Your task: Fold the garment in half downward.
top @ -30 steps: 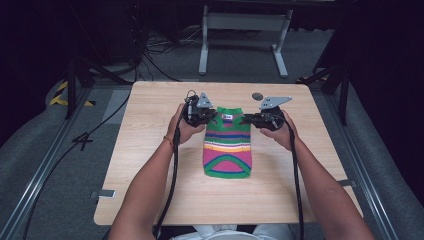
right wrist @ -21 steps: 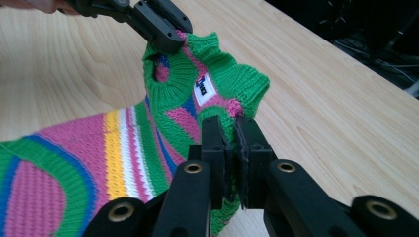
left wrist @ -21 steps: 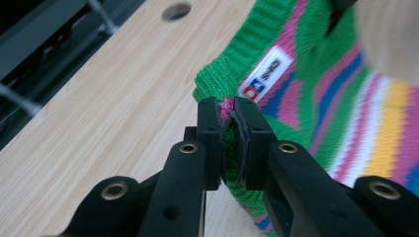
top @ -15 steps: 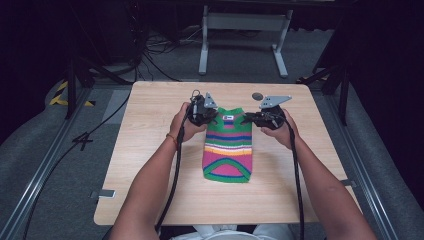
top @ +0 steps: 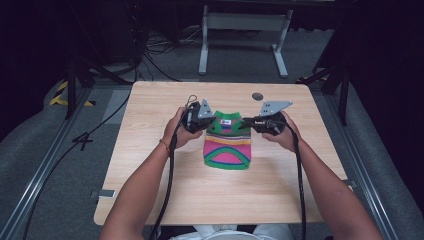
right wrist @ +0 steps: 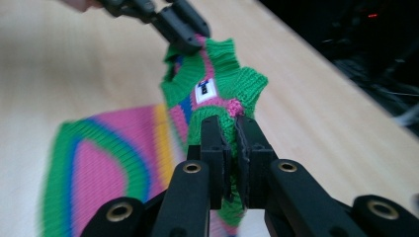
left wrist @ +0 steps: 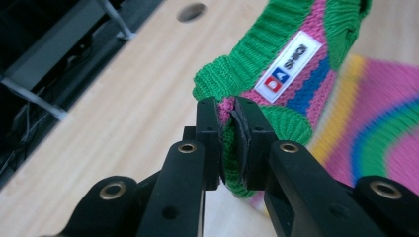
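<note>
A small knitted sweater (top: pixel 227 146) with green, pink, blue and yellow stripes lies on the wooden table (top: pixel 150 165), its collar end lifted. My left gripper (top: pixel 210 120) is shut on the sweater's left shoulder; in the left gripper view its jaws (left wrist: pixel 228 123) pinch green and pink knit next to a white label (left wrist: pixel 289 64). My right gripper (top: pixel 244 123) is shut on the right shoulder, seen in the right gripper view (right wrist: pixel 230 138) clamping the green ribbing. The other gripper (right wrist: pixel 168 22) holds the far shoulder there.
A round hole (top: pixel 257 96) sits in the tabletop behind the sweater. A grey metal stand (top: pixel 240 35) and cables (top: pixel 150 55) are on the floor beyond the table. Metal rails (top: pixel 40 175) run along both sides.
Both grippers have shifted slightly toward the person with the sweater's shoulders held, dragging the garment a little nearer.
</note>
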### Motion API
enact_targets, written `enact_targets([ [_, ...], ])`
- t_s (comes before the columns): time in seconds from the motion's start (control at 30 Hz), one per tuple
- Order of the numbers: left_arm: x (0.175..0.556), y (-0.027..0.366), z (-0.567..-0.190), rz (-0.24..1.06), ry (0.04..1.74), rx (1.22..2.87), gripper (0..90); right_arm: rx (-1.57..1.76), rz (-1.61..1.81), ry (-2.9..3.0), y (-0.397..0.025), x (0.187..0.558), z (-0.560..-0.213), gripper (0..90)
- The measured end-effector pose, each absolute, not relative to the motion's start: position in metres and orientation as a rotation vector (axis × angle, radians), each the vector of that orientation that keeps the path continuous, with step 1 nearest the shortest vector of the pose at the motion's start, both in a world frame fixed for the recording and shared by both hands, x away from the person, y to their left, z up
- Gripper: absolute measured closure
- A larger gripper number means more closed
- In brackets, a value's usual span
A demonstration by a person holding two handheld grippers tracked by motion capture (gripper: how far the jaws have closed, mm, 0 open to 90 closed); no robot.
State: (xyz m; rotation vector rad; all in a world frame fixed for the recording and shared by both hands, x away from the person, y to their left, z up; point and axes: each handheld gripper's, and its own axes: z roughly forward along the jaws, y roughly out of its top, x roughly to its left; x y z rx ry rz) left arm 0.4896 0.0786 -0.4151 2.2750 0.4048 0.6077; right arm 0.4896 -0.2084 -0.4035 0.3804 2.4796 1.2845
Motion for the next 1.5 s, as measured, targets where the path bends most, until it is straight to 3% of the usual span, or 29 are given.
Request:
enact_targets([
  [0.57, 0.441, 0.074, -0.455, 0.446, 0.236, 2.38, 80.6, 0.293, 1.214, 2.66, -0.219, 0.437, -0.45, 81.8],
  [0.77, 0.433, 0.077, -0.456, 0.373, 0.204, 2.41, 77.7, 0.33, 1.224, 2.672, -0.224, 0.429, -0.452, 74.7],
  [0.87, 0.426, 0.079, -0.454, 0.335, 0.174, 2.449, 66.1, 0.376, 1.263, 2.668, -0.227, 0.421, -0.448, 67.2],
  [1.03, 0.422, 0.09, -0.447, 0.322, 0.266, 2.413, 53.0, 0.471, 1.257, 2.624, -0.224, 0.411, -0.444, 69.7],
  [1.1, 0.426, 0.094, -0.446, 0.319, 0.3, 2.391, 53.7, 0.486, 1.235, 2.632, -0.221, 0.409, -0.446, 71.7],
  [1.3, 0.437, 0.085, -0.459, 0.247, 0.356, 2.398, 69.6, 0.527, 1.153, 2.648, -0.206, 0.411, -0.458, 78.2],
  [1.5, 0.438, 0.08, -0.467, 0.219, 0.376, 2.388, 72.2, 0.569, 1.126, 2.646, -0.207, 0.418, -0.47, 79.5],
])
